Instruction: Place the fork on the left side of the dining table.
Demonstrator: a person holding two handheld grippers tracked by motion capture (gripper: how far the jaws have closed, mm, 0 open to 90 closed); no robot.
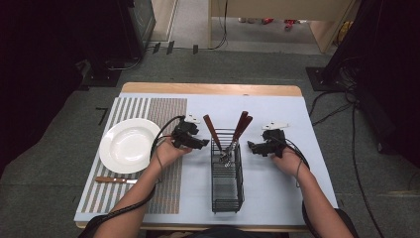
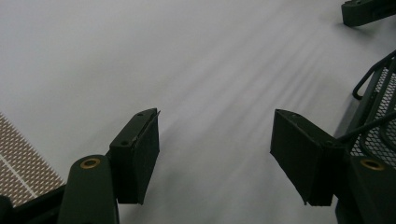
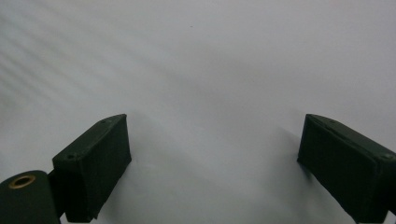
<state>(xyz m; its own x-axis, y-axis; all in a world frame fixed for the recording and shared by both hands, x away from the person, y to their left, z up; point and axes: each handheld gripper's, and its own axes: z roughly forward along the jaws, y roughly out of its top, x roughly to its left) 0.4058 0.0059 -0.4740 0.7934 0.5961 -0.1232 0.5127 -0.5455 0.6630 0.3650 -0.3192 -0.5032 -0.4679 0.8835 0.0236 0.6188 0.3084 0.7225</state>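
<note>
- The left gripper (image 1: 202, 144) sits just to the left of the black wire basket (image 1: 227, 181), jaws spread wide with nothing between them; in the left gripper view (image 2: 215, 156) only bare white tabletop lies in the gap.
- The right gripper (image 1: 251, 147) sits just to the right of the basket, pointing toward it, jaws likewise wide apart and empty (image 3: 212, 163).
- The basket stands on the white table (image 1: 277, 111), between the two grippers; three wooden-handled utensils (image 1: 241, 126) lean out of its far end.
- Its mesh wall (image 2: 380, 116) shows at the right edge of the left gripper view.
- Left of the basket lies a striped placemat (image 1: 166, 111), carrying a white plate (image 1: 130, 145).
- A wooden-handled knife (image 1: 115, 180) lies on the mat, just nearer the person than the plate.
</note>
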